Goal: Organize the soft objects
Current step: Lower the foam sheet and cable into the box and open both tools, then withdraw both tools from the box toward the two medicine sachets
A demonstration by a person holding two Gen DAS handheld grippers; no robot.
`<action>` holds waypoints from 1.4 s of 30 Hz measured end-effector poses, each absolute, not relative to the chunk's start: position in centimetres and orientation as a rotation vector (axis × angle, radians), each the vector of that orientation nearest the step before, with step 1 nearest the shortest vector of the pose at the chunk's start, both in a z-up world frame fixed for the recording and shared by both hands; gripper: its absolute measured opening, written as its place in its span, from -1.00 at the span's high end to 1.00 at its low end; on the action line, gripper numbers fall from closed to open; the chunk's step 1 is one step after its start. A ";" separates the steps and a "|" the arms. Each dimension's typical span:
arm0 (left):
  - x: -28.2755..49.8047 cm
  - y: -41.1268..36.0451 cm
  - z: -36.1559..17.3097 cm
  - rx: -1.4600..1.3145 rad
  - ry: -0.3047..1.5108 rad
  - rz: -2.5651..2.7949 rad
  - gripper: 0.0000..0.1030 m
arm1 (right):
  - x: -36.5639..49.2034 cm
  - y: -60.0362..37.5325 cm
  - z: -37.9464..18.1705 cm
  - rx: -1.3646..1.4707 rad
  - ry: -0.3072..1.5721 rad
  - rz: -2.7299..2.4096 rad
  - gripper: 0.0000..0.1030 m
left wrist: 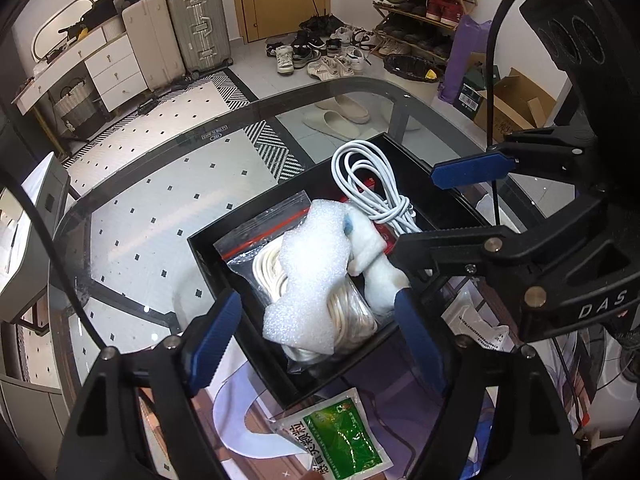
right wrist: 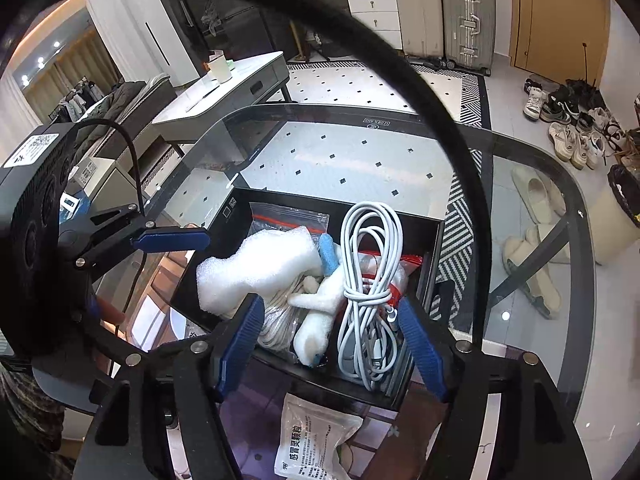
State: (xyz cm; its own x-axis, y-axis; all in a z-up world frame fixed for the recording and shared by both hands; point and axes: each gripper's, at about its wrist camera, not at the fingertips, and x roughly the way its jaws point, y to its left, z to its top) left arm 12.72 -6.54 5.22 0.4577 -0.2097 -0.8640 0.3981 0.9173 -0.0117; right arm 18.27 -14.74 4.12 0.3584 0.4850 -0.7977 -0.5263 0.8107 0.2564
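Nearest my left gripper [left wrist: 320, 332]: a green sachet [left wrist: 340, 438] flat on the glass table [left wrist: 168, 208], just outside the near wall of the black box [left wrist: 200, 248]. My right view shows a white sachet [right wrist: 316, 440] in about the same spot below the box; I can't tell whether it's the same packet.

Left jaws are spread wide and grip nothing; the white foam sheet [left wrist: 308, 264] lies in the box between and beyond the blue pads [left wrist: 216, 340], which aren't touching it.

Right gripper [right wrist: 332, 344] is likewise released, jaws wide, pads clear of the contents. Straight ahead of it lies the coiled white cable [right wrist: 370, 280], along the right side of the box.

Inside the box: foam sheet on top of a zip bag [left wrist: 260, 236] with a red seal strip that holds a cream cable coil. A white plush piece with a blue patch [right wrist: 324, 296] lies between the foam and the white cable.

Each view shows the other gripper hovering over the box's side.

Beyond the table: patterned rug [left wrist: 160, 120], suitcases [left wrist: 200, 24], shoe rack [left wrist: 424, 4].
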 end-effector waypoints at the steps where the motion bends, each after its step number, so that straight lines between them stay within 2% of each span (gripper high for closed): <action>1: 12.6 -6.5 5.3 0.200 1.030 -0.380 -0.60 | 18.2 -14.8 4.3 -0.045 1.010 0.651 -0.45; 2: 12.5 -6.5 5.4 0.197 1.030 -0.381 -0.68 | 18.1 -14.9 4.4 -0.045 1.007 0.650 -0.48; 3: 12.3 -6.4 5.5 0.196 1.026 -0.381 -0.94 | 17.9 -15.0 4.6 -0.044 1.004 0.649 -0.54; 4: 12.1 -6.5 5.7 0.196 1.017 -0.383 -1.00 | 17.8 -15.2 4.7 -0.042 1.001 0.648 -0.57; 6: 11.9 -6.5 6.1 0.194 1.009 -0.387 -1.00 | 17.6 -15.5 5.1 -0.038 0.993 0.642 -0.67; 17: 10.0 -6.5 7.8 0.205 0.974 -0.381 -1.00 | 16.2 -16.9 7.1 -0.044 0.959 0.611 -0.84; 42: 6.0 -5.1 8.1 0.182 0.961 -0.348 -1.00 | 11.7 -19.9 7.0 -0.050 0.977 0.562 -0.87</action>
State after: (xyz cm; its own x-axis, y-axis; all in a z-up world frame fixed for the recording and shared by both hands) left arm 6.04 -5.13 8.12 0.5234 -0.2085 -0.8262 0.3685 0.9296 -0.0012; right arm 11.66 -19.85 7.03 0.4297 0.4284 -0.7949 -0.4723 0.8569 0.2065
